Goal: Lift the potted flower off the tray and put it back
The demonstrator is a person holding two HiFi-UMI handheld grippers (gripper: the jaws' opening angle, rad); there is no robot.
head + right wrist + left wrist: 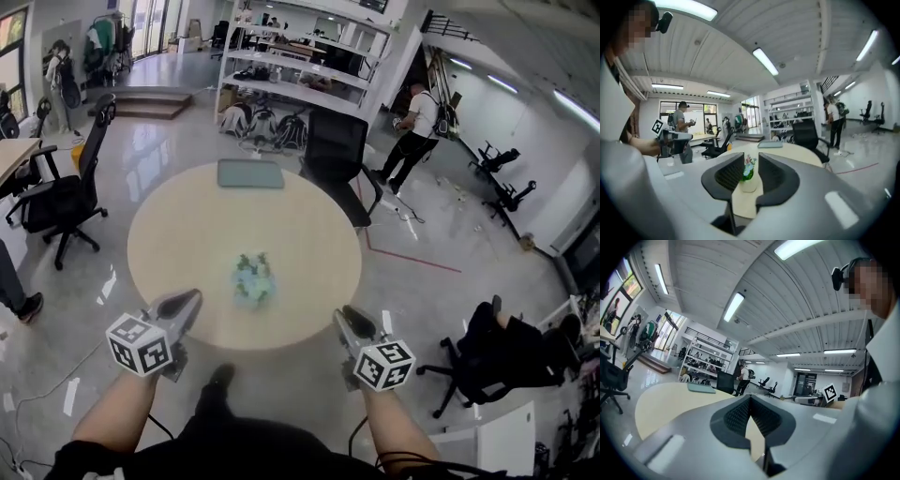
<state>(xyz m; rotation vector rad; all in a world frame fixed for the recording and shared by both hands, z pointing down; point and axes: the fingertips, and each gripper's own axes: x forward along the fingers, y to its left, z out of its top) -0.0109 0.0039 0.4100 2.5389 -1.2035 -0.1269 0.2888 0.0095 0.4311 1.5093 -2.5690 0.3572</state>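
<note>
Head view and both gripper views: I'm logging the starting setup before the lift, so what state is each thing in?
Small potted flower in a pale pot: upright on the round beige table, off the tray.
Flat grey-green tray: empty, at the table's far edge.
Left gripper: jaws together, holding nothing.
Right gripper: jaws slightly apart, nothing between them.
</note>
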